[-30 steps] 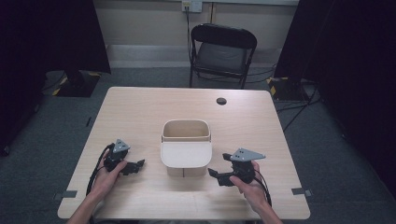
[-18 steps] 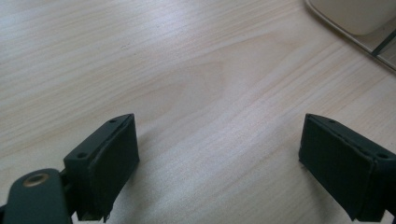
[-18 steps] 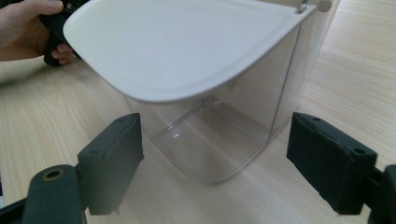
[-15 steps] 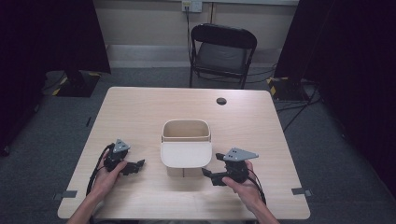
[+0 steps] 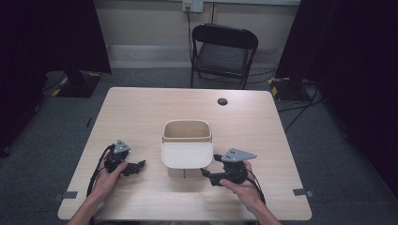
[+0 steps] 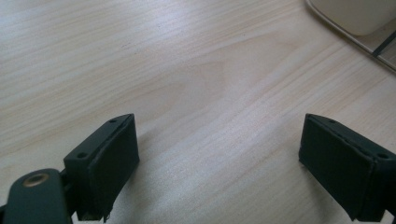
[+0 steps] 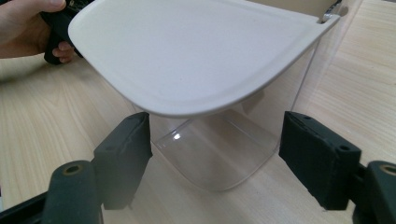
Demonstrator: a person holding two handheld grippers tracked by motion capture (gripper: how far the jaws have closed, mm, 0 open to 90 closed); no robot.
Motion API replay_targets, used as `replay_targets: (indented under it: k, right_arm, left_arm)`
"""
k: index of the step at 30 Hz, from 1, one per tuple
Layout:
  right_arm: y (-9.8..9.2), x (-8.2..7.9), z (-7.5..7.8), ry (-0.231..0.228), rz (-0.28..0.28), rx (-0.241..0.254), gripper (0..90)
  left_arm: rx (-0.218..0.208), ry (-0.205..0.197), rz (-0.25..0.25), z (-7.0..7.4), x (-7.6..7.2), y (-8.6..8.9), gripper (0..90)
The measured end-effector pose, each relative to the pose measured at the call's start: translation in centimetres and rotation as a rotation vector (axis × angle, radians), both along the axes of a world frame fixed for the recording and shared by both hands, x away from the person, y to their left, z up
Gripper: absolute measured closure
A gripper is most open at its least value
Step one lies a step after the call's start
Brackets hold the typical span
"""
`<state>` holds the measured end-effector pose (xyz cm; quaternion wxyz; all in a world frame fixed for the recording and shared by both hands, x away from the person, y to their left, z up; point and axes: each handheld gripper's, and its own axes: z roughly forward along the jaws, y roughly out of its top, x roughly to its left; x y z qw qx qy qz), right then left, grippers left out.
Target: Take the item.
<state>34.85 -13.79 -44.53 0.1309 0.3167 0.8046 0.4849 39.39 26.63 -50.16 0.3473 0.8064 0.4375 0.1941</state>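
Right hand-held gripper (image 5: 210,172) closing beside container (image 5: 186,149) — bare table (image 5: 141,112) behind.

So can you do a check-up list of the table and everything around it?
Surface: wooden table, bare and tidy.
Job's things: clear container at the middle, its pale lid hanging open toward the person.
Clutter: small dark round thing near the far edge; what it is, cannot tell.
Grippers: left gripper open over bare wood; right gripper open beside the container, jaws just been closing, pads not touching it.
Cables: black ones trail from both grippers; more lie on the floor at right.
Surroundings: folding chair behind the table, dark curtains at both sides.
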Motion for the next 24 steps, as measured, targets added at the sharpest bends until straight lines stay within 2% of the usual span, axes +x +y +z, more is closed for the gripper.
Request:
replay_targets:
  k: [14,24]
  right_arm:
    - [0.0,0.12,0.15,-0.018,-0.002,0.024,31.3]
    - [0.02,0.07,0.44,-0.023,0.003,0.036,31.5]
  left_arm:
    - [-0.01,-0.002,0.006,-0.04,-0.01,-0.06,11.3]
    - [-0.004,0.0,0.004,-0.02,-0.02,-0.04,11.3]
